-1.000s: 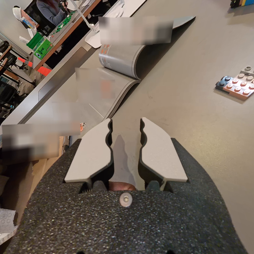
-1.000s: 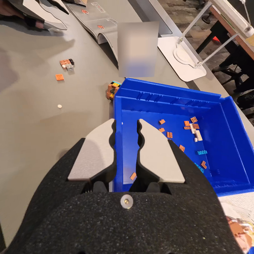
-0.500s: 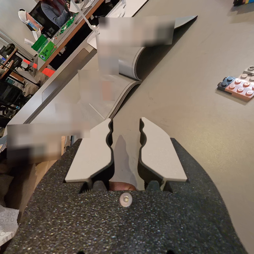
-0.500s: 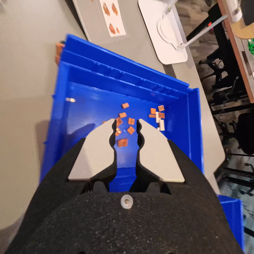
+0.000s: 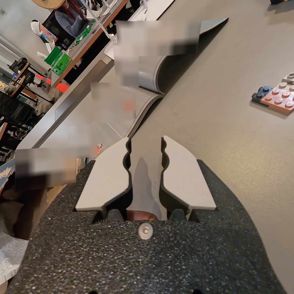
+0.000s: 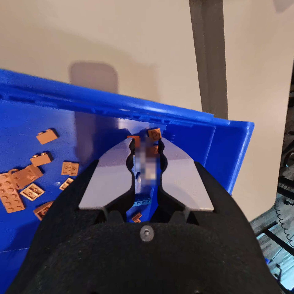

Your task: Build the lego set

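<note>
Lego pieces (image 6: pixel 39 171): orange bricks scattered on the floor of the blue bin (image 6: pixel 222 152), at 9 o'clock from the right claw.
Right claw (image 6: pixel 145 139): parted, empty, low inside the bin's corner.
Left claw (image 5: pixel 145 138): parted, empty, over the grey surface (image 5: pixel 222 159).
Small assembly (image 5: pixel 277 98): 2 o'clock, on the surface.
Open booklet (image 5: pixel 148 74): 12 o'clock.

small lego build (image 5: pixel 277 97) cut off at right edge, booklet (image 5: pixel 149 74) pages blurred

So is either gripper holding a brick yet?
No. The left gripper is open over bare table; the right gripper is open inside the blue bin.
</note>
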Available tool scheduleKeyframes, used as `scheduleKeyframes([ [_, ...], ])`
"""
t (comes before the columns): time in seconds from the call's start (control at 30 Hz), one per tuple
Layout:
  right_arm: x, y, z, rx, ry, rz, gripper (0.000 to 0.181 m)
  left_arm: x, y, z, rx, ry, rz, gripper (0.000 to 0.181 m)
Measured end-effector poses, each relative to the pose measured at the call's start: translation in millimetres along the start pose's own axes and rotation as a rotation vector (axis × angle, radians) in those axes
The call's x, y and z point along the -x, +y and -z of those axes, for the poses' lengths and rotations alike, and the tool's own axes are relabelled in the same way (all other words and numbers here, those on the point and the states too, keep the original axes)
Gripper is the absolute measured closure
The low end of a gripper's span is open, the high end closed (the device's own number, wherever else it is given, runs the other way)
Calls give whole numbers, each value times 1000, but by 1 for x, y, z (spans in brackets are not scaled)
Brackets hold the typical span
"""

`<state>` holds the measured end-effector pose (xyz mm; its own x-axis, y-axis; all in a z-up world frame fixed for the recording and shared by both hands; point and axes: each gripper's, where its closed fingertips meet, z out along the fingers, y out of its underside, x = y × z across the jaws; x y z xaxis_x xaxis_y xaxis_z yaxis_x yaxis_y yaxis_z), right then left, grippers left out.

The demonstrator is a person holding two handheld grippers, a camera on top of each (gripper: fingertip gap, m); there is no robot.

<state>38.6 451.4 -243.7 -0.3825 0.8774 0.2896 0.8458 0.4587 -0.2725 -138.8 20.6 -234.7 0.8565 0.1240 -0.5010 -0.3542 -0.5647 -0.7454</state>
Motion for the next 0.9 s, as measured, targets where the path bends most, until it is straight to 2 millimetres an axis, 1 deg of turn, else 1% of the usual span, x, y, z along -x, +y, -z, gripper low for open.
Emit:
scheduleKeyframes([
  [0.13, 3, 1, -9, 14, -31, 6, 154, 0, 0, 0, -3, 6, 4, 145],
  [0.27, 4, -2, -13, 29, -48, -3, 156, 0, -2, 1, -14, 5, 2, 146],
  [0.47, 9, -1, -15, 73, -175, -126, 164, -1, -4, 3, -34, 8, -1, 146],
  [0.53, 13, 0, -14, 76, -205, -149, 168, -1, -4, 3, -38, 9, -1, 146],
  [0.57, 14, 0, -13, 77, -208, -142, 167, -1, -4, 3, -40, 9, -1, 146],
  [0.6, 14, 2, -12, 79, -187, -118, 162, -1, -4, 3, -42, 10, -1, 146],
  [0.67, 3, 2, -8, 52, -48, -21, 159, -1, -5, 4, -45, 10, -2, 146],
  [0.77, -14, -9, 1, -32, 184, 115, 167, -1, -5, 4, -45, 12, -1, 146],
  [0.83, -19, -13, 0, -37, 284, 161, 171, -2, -5, 3, -45, 13, -2, 146],
  [0.9, -23, -14, -3, -11, 361, 215, 178, -2, -5, 4, -49, 12, -5, 147],
])
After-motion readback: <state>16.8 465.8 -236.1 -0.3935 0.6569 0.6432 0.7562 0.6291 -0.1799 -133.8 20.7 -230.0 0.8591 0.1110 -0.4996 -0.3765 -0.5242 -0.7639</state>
